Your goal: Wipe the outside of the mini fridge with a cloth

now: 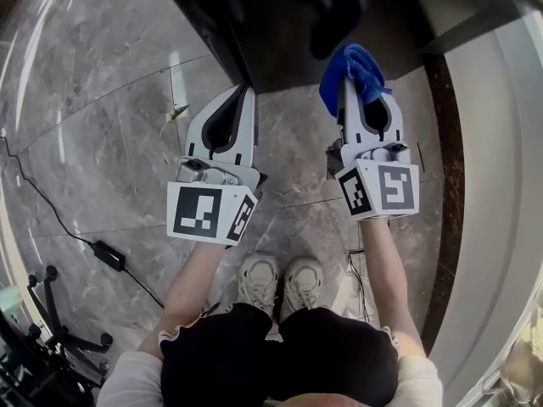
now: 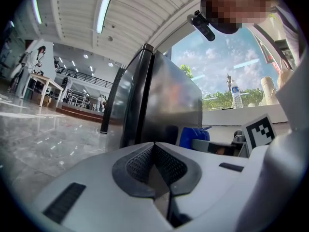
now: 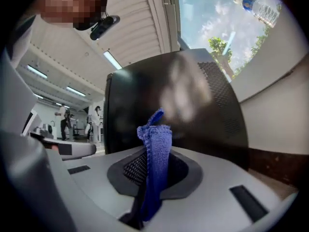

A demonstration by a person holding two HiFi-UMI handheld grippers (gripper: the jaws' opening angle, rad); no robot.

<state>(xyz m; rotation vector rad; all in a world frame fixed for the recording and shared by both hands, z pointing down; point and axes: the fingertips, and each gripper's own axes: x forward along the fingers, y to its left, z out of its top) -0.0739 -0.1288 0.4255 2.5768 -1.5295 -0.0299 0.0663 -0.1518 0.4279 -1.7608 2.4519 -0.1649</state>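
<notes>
Your right hand-held gripper (image 1: 355,83) was clenched on the blue cloth (image 3: 155,146); the cloth's long axis ran up out of the jaws, its folded tip toward the dark mini fridge (image 1: 288,32), which stood just ahead on the marble floor (image 1: 110,125); your left hand-held gripper (image 2: 154,146) was closed on nothing, facing the fridge's upright corner edge; open floor lay to the left, a white wall (image 1: 501,142) close on the right.
</notes>
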